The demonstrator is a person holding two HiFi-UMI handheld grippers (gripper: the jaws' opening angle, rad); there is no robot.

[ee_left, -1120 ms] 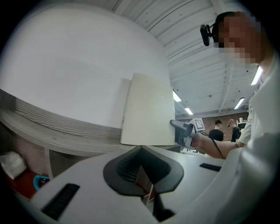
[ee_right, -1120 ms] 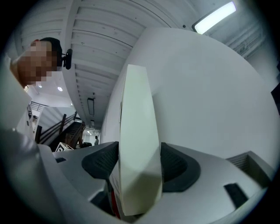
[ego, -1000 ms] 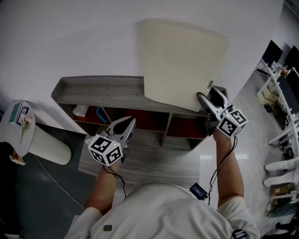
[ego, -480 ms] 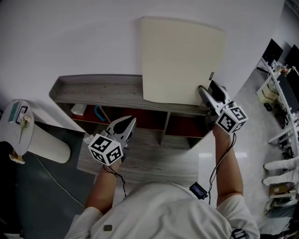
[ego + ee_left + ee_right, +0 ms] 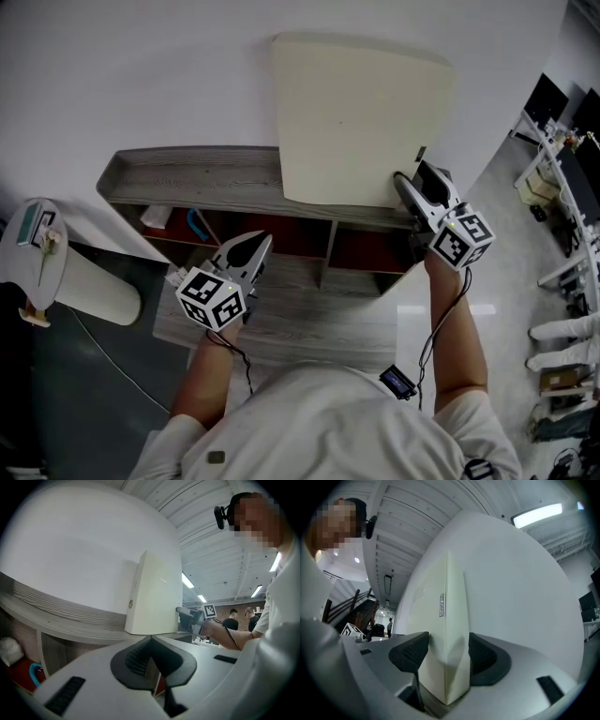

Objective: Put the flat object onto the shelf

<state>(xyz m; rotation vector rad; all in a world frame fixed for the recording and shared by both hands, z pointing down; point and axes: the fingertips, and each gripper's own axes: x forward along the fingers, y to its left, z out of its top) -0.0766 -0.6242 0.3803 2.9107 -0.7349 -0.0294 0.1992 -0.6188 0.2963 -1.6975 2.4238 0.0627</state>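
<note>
A cream flat board (image 5: 361, 122) stands on edge on the top of the grey wooden shelf (image 5: 187, 178), close to the white wall. My right gripper (image 5: 410, 190) is shut on its lower right corner. In the right gripper view the board (image 5: 447, 616) fills the gap between both dark pads (image 5: 410, 653). My left gripper (image 5: 251, 251) hangs lower, in front of the shelf's open compartments, shut with nothing in it. From the left gripper view I see the board (image 5: 157, 597) upright on the shelf top (image 5: 56, 616), with the right gripper (image 5: 186, 617) at its edge.
The shelf's compartments have red backs; the left one holds a blue item (image 5: 202, 228) and a white item (image 5: 159, 220). A round white side table (image 5: 37, 248) stands at the left. Desks with monitors (image 5: 562, 122) are at the far right.
The board has come from tilted to more upright and shifted slightly left with my right gripper. The left gripper has barely moved.
</note>
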